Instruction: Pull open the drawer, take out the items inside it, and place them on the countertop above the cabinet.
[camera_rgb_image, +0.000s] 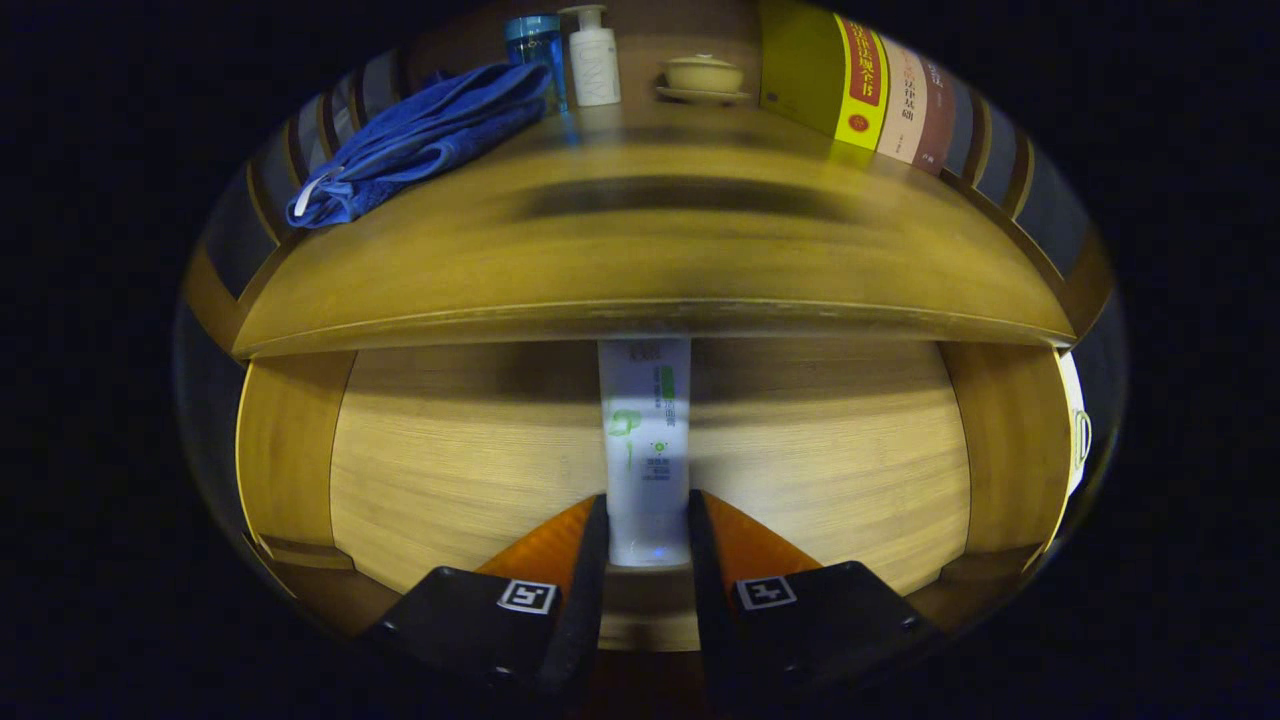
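- Two fingers of your gripper (647, 525) are closed on a white tube (645, 440), one pressing each side of its lower end, so you are holding it.
- You have the tube standing up between the fingers, its green-printed face toward the camera and its top end hidden behind the front edge of the countertop (650, 250).
- Behind the tube you can see the open drawer (450, 450): a pale wooden bottom with a wooden wall on either side.
- You cannot tell from this view whether the tube's lower end rests on the drawer bottom or hangs just above it.
- Beyond the fingers, the countertop spans the cabinet above the drawer, and its middle stretch is bare wood with a dark shadow across it.
- On the far left part of the countertop you have a folded blue towel (420, 140) lying flat.
- Just beside the towel's far end stands a blue cup (535, 45), and next to that a white pump bottle (594, 60).
- Near the bottle, toward the middle, sits a small lidded bowl on a saucer (702, 78).
- At the far right a row of books (860, 85) stands upright against the back, spines facing you.
- A white object (1075, 430) shows past the drawer's right wall, too cut off to identify.
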